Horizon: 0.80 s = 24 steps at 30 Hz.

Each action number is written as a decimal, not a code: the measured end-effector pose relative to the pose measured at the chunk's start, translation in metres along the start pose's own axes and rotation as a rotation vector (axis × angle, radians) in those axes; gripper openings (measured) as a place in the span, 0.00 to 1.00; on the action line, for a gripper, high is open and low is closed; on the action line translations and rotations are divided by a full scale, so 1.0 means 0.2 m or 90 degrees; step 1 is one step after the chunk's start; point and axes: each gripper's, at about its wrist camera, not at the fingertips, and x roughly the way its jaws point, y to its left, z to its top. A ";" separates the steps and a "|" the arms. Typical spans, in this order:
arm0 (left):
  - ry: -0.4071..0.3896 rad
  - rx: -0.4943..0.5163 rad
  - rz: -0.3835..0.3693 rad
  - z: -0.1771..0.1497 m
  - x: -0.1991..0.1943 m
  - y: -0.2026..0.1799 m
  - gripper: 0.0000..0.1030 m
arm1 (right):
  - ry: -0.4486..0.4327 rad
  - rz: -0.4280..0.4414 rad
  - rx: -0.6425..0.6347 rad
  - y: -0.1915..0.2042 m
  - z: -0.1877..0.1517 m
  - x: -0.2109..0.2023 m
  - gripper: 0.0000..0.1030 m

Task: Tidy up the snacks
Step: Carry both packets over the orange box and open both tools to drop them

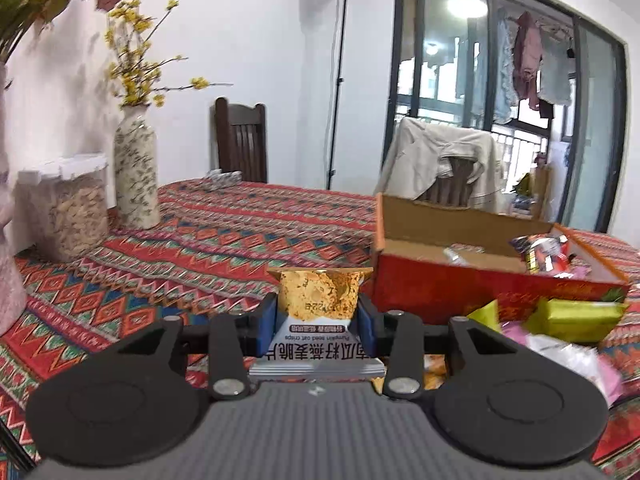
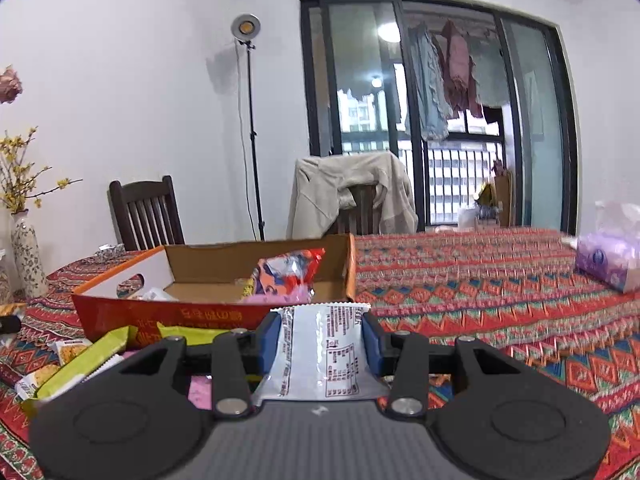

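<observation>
My left claw pinches a gold-and-white oat crisp packet above the patterned tablecloth — the open orange cardboard box is near. My right claw pinches a white snack packet.

Claws: two, left claw and right claw.
Snack packets clamped in claws: two, an oat crisp packet and a white packet, one per claw.
Cardboard boxes: one, open-topped.
Green packets beside the box: two.
Vases: two, a patterned vase and a pale vase at the frame edge.
Clear lidded jars: one.
Wooden chairs: two.
Lamp stands: one.
Tissue packs: one.
Loose packets in the pile and in the box: blurred, uncounted.
</observation>
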 end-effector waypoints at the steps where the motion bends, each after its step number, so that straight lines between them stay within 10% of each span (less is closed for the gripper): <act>1: -0.006 0.005 -0.005 0.02 -0.01 -0.02 0.40 | -0.004 0.004 -0.007 0.01 0.01 0.00 0.41; 24: -0.047 0.051 -0.075 0.37 0.34 -0.58 0.40 | -0.036 0.054 -0.042 0.30 0.38 0.43 0.41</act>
